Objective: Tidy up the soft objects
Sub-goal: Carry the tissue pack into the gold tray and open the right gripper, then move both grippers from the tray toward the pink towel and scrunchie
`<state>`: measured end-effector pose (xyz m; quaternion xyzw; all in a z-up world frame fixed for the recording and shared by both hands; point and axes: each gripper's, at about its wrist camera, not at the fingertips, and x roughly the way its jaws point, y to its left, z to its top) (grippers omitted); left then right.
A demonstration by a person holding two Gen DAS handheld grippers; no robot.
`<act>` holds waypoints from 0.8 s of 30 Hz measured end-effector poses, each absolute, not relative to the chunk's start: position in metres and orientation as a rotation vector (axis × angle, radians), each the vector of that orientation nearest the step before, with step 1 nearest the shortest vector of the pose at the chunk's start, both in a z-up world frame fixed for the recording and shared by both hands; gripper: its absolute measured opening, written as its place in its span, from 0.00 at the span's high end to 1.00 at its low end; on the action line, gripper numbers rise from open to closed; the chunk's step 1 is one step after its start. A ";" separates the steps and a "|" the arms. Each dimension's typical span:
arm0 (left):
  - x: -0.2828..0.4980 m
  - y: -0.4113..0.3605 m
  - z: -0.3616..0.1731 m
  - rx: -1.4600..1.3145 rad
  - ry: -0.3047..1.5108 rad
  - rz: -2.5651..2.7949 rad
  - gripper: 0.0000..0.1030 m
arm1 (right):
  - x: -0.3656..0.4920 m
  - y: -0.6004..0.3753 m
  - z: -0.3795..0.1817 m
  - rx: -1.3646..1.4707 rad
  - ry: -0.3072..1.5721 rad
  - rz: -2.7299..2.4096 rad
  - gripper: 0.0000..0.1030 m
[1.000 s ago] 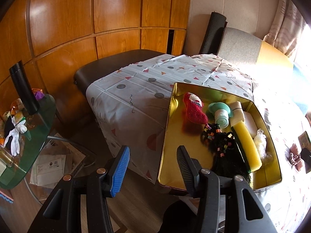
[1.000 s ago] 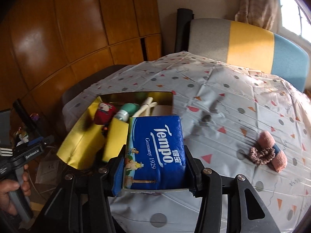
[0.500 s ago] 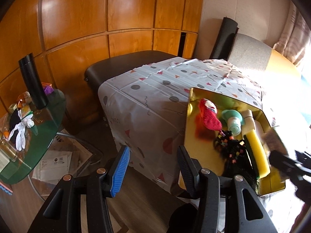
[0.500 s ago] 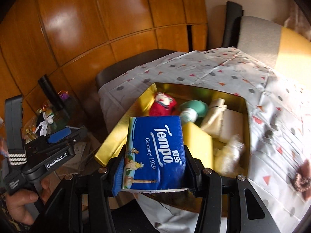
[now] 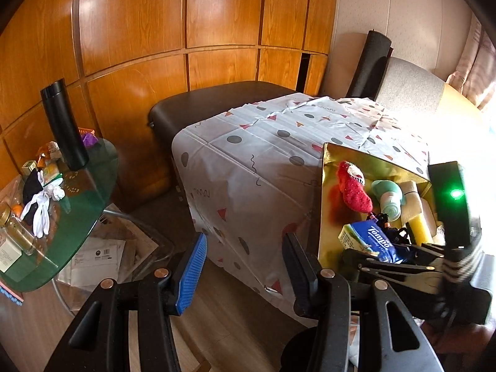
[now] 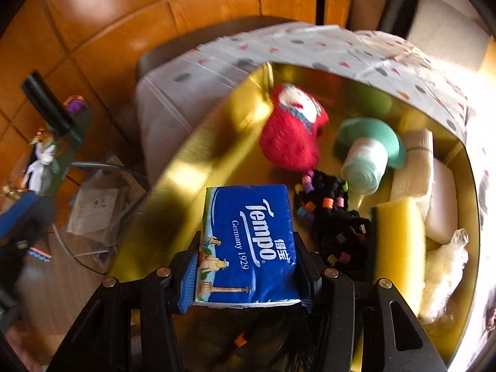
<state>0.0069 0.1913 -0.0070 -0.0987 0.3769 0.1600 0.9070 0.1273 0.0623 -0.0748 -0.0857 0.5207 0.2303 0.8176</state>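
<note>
Holding the blue tissue pack (image 6: 248, 241) by its two long flanks, the right tool (image 6: 248, 276) has its pads pressed on the wrapper, jaws set to the pack's width. The pack projects forward from between the fingers toward twelve o'clock, its printed face up, and hangs over the near left part of the gold tin (image 6: 192, 161); whether its underside touches the tin floor cannot be told. As a handling judgement, the pack is light and yielding: film-wrapped paper that dents under pressure and may slide on smooth pads, so a hold across the narrow flanks near the middle suits it best, and a firm squeeze does little harm. Within the tin, the red plush sock (image 6: 291, 136) lies at twelve o'clock of the pack, the black beaded bundle (image 6: 334, 217) at two o'clock, and the yellow sponge (image 6: 400, 248) at three o'clock, just beside the bundle. The left tool (image 5: 245, 266) stands at medium width with nothing between its fingers, held off the edge of the cloth-covered counter (image 5: 248, 161) above the floor; from it the tin (image 5: 331, 217) lies toward two o'clock.
</note>
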 end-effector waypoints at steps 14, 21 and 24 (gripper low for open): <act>0.005 0.187 -0.004 -0.191 0.766 0.328 0.51 | 0.118 0.053 -0.066 -0.147 1.040 0.488 0.39; 0.001 0.182 0.004 -0.177 0.745 0.322 0.51 | 0.099 0.047 -0.035 -0.152 0.931 0.484 0.37; -0.002 0.179 0.008 -0.177 0.733 0.309 0.51 | 0.088 0.042 -0.021 -0.156 0.872 0.465 0.37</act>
